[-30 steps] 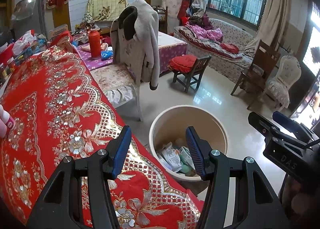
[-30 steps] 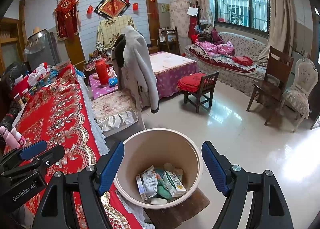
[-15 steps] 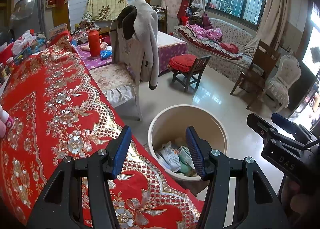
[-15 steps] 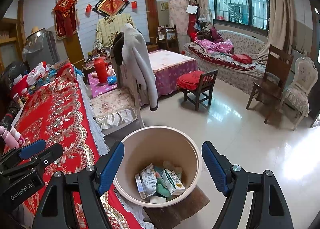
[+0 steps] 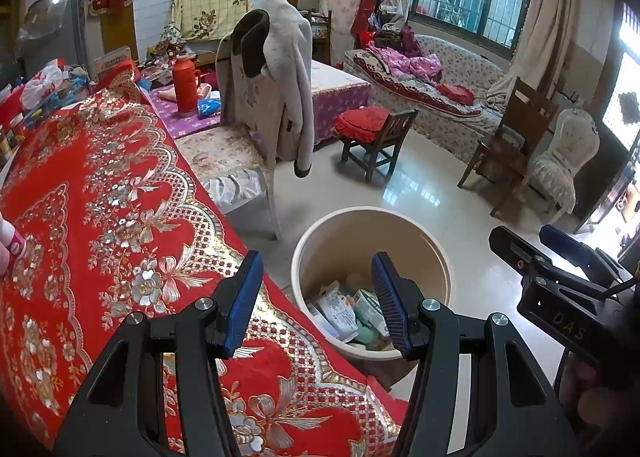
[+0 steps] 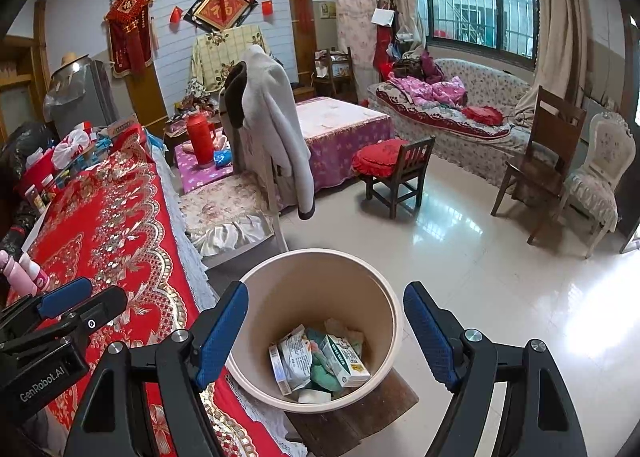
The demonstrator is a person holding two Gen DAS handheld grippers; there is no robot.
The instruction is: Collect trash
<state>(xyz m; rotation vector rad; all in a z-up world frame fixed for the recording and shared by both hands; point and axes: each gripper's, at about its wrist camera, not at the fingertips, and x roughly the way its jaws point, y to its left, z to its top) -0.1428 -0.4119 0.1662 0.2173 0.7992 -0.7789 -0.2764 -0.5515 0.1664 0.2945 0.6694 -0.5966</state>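
Blue pads on my right hand-held gripper (image 6: 324,333) stand wide apart with nothing between them, framing the bin (image 6: 396,317) below so I can look straight into it. My left hand-held gripper (image 5: 316,297) is parted too and empty, poised over the worktop (image 5: 100,197) edge beside the bin. The trash (image 6: 320,361), cartons and wrappers, lies at the bin's bottom, so I judge the collecting largely done. The bin stands on a low wooden board (image 6: 360,417) against the red cloth, close enough to drop things in. Farther along, two pink bottles (image 6: 24,269) stand on the cloth. Beyond, a coat (image 6: 276,129) hangs over a chair.
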